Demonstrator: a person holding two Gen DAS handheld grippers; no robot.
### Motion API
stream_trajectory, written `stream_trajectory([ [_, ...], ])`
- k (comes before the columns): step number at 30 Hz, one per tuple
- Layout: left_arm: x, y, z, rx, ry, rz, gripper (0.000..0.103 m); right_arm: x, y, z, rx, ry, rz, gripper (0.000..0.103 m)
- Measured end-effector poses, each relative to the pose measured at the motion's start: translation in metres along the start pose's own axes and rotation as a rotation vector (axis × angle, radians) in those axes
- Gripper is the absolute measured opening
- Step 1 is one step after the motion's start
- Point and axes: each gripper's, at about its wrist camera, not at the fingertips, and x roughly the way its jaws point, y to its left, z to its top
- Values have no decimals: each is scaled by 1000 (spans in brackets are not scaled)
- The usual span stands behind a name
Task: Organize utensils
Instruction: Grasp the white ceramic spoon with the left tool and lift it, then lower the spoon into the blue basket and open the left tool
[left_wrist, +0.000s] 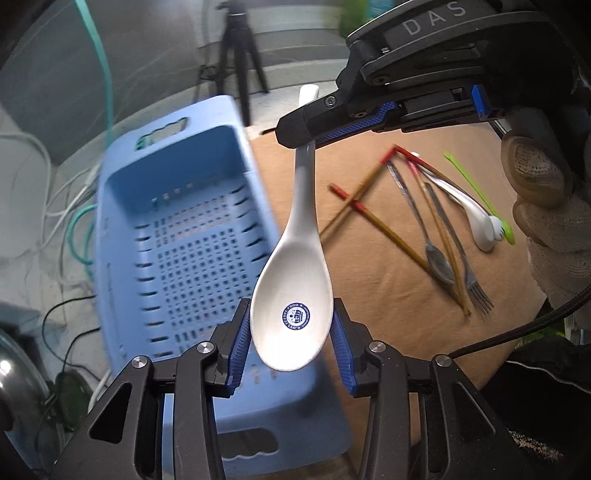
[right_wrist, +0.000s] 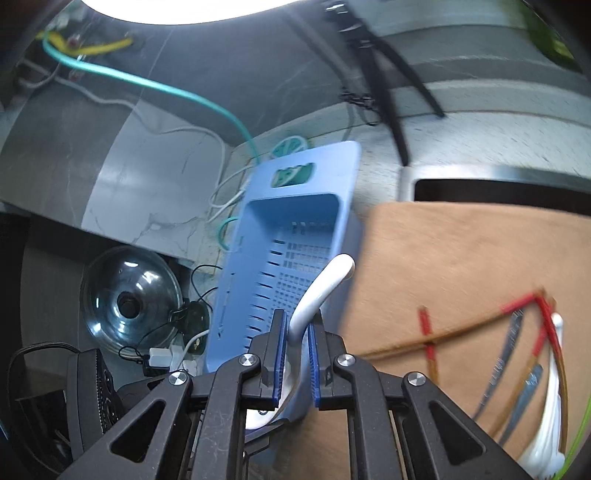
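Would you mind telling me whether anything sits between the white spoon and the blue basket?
Nothing visible does: the white spoon, gripped by the right gripper, hangs beside the blue basket, whose open interior shows no contents.

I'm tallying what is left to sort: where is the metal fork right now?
In the left wrist view the metal fork lies on the brown mat, at the right, tines toward the camera, among the chopsticks beside the metal spoon.

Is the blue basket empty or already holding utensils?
Empty: the blue basket shows only its bare slotted floor; the white spoon is held above it.
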Motion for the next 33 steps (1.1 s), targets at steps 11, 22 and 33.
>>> stream_trajectory([
  [11, 32, 49, -15, -127, 63, 26, 39, 83, 45, 13, -134, 122, -57, 10],
  [22, 67, 55, -7, -170, 117, -22, 21, 138, 33, 22, -141, 218, -129, 9],
  [33, 41, 67, -19, -229, 80, -14, 21, 107, 27, 26, -142, 166, -119, 12],
])
